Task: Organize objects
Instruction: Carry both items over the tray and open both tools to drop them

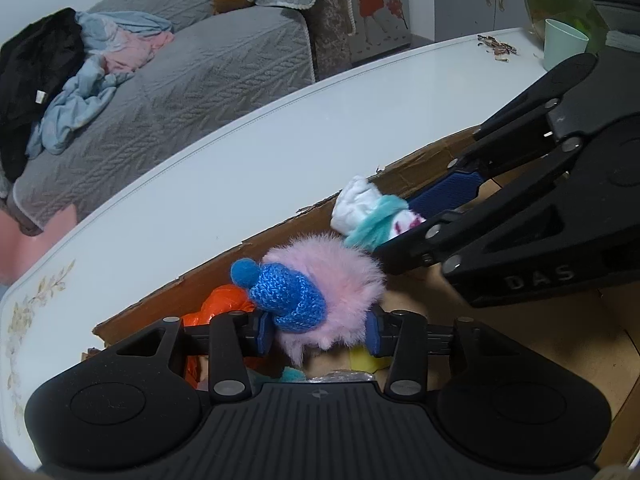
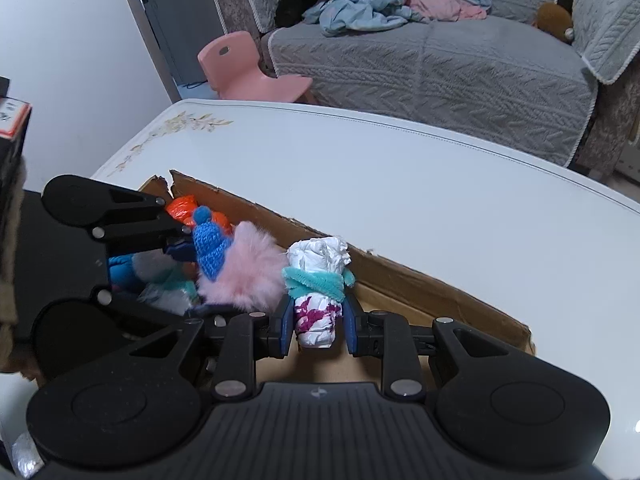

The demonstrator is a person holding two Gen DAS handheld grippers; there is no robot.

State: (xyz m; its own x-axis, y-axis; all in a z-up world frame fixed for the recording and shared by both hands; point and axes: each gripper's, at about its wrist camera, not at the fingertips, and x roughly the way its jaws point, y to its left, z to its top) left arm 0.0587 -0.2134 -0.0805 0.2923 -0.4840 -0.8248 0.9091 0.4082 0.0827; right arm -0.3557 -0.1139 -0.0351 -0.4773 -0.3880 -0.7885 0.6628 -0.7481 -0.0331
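Observation:
A pink fluffy ball (image 1: 332, 280) wearing a blue knitted hat (image 1: 288, 292) sits between the blue pads of my left gripper (image 1: 319, 334), which is shut on it above an open cardboard box (image 1: 276, 228). My right gripper (image 2: 319, 328) is shut on a white paper-wrapped doll (image 2: 318, 320) with a teal scarf (image 2: 316, 284) and magenta marks, held upright over the same box (image 2: 420, 280). In the left wrist view the right gripper (image 1: 404, 220) comes in from the right with the doll (image 1: 360, 204). The two toys hang side by side, nearly touching.
The box lies on a white table (image 2: 400, 180) and holds an orange bag (image 1: 224, 300), a yellow piece (image 1: 362, 360) and other soft toys (image 2: 160, 280). A green cup (image 1: 564, 44) and crumbs stand at the table's far right. A grey sofa (image 2: 440, 68) and pink chair (image 2: 244, 68) lie beyond.

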